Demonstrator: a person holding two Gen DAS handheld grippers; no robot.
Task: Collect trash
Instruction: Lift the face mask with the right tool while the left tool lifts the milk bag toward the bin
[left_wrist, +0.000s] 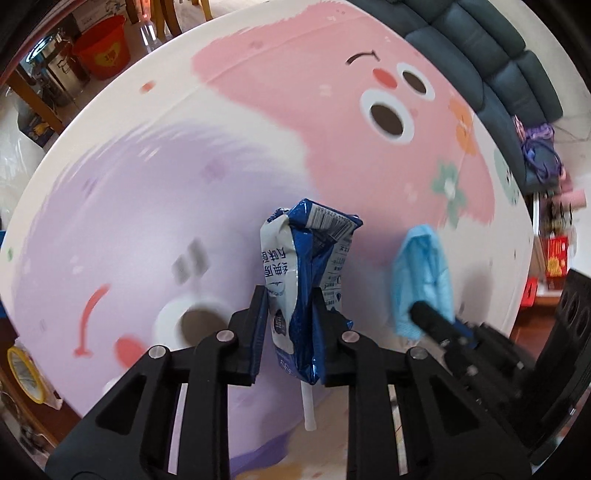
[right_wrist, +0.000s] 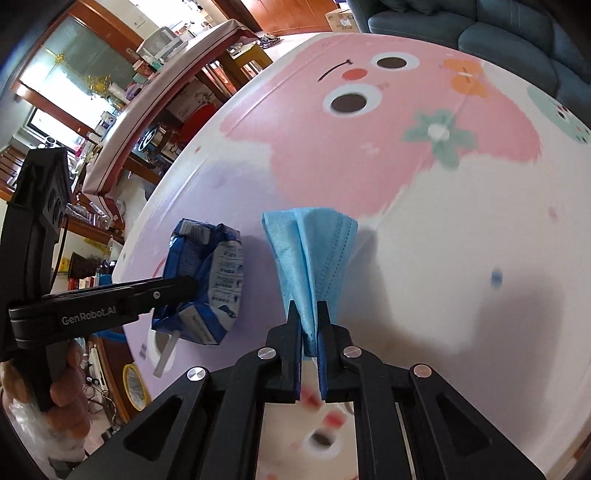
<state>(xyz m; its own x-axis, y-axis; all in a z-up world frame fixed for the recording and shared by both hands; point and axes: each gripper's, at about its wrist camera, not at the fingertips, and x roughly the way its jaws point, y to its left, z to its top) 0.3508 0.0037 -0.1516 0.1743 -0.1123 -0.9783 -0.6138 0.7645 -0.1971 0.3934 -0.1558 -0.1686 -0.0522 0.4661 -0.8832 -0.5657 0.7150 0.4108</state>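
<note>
A round bench under a cartoon-printed pink and lilac cloth fills both views, with a dark sofa beyond its far edge. The left gripper has its jaws clamped on a crumpled blue-and-white milk carton, straw hanging below, lifted over the lilac part of the cloth. Just beside it, the right gripper pinches a folded blue face mask between nearly closed jaws, also off the cloth.

Blue-grey sofa, wooden cabinets, bright windows
</note>
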